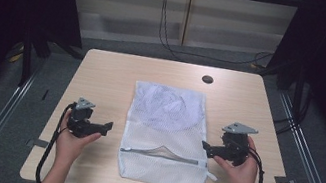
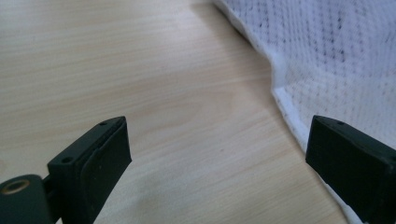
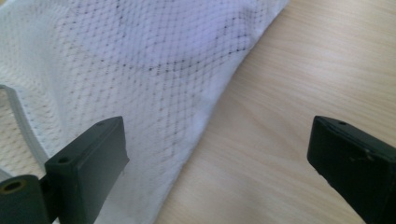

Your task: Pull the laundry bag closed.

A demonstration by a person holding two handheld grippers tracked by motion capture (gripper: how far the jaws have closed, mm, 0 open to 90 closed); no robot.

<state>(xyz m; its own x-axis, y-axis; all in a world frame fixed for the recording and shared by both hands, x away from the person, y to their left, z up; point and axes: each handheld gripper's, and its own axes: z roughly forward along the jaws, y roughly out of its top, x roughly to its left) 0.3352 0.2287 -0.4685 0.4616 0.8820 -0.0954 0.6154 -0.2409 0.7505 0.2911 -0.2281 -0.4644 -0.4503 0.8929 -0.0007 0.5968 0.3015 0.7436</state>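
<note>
A white mesh laundry bag (image 1: 164,132) lies flat in the middle of the wooden table (image 1: 103,71), with a zipper (image 1: 164,156) across its near part and a darker garment showing faintly through its far half. My left gripper (image 1: 108,126) is open just left of the bag's left edge; in its own view the left gripper (image 2: 219,154) has the bag (image 2: 336,56) at the right, and its right jaw overlaps the bag's white hem. My right gripper (image 1: 204,146) is open at the bag's right edge; the right gripper (image 3: 217,154) straddles the mesh edge (image 3: 140,70).
A small round black hole (image 1: 208,79) sits near the table's far edge. Bare wood surrounds the bag on both sides. Black curtains, metal rails and cables lie beyond the table on the floor.
</note>
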